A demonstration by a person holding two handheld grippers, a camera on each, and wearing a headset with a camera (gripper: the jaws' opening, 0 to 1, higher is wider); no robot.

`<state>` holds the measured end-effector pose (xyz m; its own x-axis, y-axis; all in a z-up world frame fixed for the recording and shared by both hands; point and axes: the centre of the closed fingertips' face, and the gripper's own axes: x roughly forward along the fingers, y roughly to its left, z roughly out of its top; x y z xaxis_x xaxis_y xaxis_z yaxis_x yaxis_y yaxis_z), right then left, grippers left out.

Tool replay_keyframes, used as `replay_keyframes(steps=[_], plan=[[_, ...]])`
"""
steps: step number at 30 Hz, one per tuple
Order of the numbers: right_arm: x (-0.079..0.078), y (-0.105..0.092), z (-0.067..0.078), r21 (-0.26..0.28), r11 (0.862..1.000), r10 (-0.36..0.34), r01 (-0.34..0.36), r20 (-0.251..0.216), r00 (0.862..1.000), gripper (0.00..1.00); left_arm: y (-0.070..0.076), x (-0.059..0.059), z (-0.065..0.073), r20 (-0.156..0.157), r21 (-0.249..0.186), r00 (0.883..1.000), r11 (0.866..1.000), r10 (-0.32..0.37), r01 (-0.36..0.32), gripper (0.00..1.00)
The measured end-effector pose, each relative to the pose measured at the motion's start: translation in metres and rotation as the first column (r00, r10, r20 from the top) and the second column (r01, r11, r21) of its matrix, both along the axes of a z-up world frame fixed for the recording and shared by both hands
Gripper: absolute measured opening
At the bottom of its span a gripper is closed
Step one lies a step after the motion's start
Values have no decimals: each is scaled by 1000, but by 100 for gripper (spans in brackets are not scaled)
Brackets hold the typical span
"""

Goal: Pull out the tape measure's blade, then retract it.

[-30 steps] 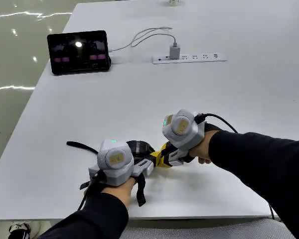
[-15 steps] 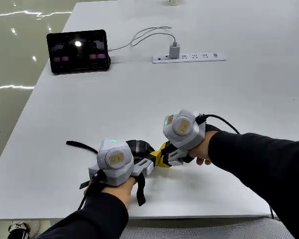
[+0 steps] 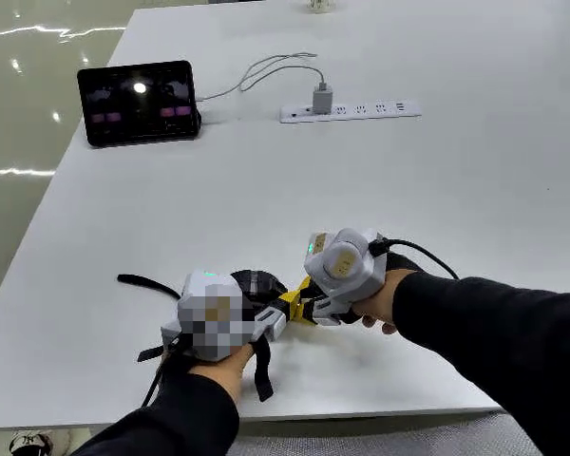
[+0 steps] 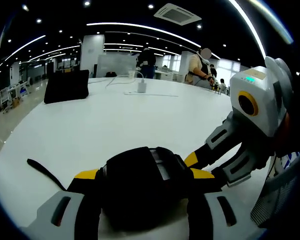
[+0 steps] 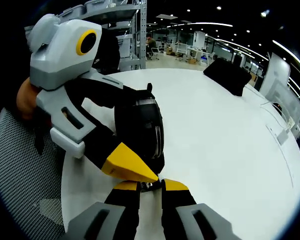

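Starting at the left gripper [image 4: 142,175]: got its yellow-tipped fingers [image 4: 84,175] clamped around the tape measure [image 4: 140,192], one tip at 9 o'clock of the case and the other at 3 o'clock, with the case wedged snug between them.

Over to the right gripper [image 5: 151,186]: got its fingers [image 5: 176,185] pinched almost together on a small metal bit, looks like the blade's end tab [image 5: 150,184], right at 6 o'clock of the case in the right gripper view. Too tiny to say much more about that tab, tbh.

As for the tape measure itself: chunky, rounded, all black, with a glossy panel on the face and a ridged edge. Lying on the white table [image 3: 266,190] near the front edge, around 6 o'clock of the tabletop in the head view. Also got a black strap [image 3: 142,283] flat on the table at 9 o'clock of the case.

Further out: can see a dark tablet [image 3: 138,102] propped up at roughly 11 o'clock. Then a white power strip [image 3: 351,110] at about 12 to 1 o'clock, with a charger [image 3: 321,98] plugged in and a white cable [image 3: 266,68] looping back toward the tablet. Also a black cable [image 3: 427,258] coming off the right gripper toward 3 o'clock, over the sleeve.
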<state>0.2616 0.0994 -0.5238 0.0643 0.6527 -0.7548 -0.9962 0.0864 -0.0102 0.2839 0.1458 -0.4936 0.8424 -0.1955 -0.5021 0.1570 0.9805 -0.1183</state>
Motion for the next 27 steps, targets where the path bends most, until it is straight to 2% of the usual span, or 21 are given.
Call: replay_keyframes(steps=[4, 13, 14, 15, 16, 19, 21, 24, 25, 26, 27], plan=[[-1, -3, 0, 3, 1000, -25, 25, 4, 1000, 13, -1, -1, -3, -10, 3, 1000, 1000, -7, 7, 67], [2, -16, 8, 39, 995, -91, 91, -1, 996, 13, 0, -3, -1, -24, -30, 1000, 1000, 2, -3, 66], [2, -18, 10, 45, 994, -100, 100, -4, 995, 13, 1, -2, 1, -19, -52, 1000, 999, 8, -9, 68], [2, -20, 10, 51, 993, -109, 110, -6, 994, 14, -2, -1, 3, -21, -100, 1000, 995, 22, -24, 71], [3, -23, 12, 56, 991, -123, 124, -9, 992, 14, -8, -3, 5, -28, -138, 1000, 990, -6, 2, 76], [6, -31, 16, 66, 984, -164, 165, -18, 986, 14, -12, -4, 8, -18, -117, 999, 992, -37, 35, 84], [8, -37, 19, 79, 979, -185, 187, -27, 982, 15, -13, -6, 11, -21, -142, 999, 989, -49, 45, 89], [9, -45, 23, 89, 973, -211, 213, -33, 977, 16, -8, -5, 14, -28, -162, 999, 986, -45, 39, 98], [8, -47, 24, 92, 971, -220, 222, -36, 975, 17, -6, -7, 14, -40, -171, 998, 985, -46, 38, 99], [7, -51, 26, 92, 967, -233, 237, -46, 971, 18, -7, -10, 13, -72, -207, 996, 978, -55, 40, 99], [8, -53, 26, 93, 966, -238, 241, -46, 970, 19, -6, -11, 13, -80, -212, 995, 976, -66, 48, 99]])
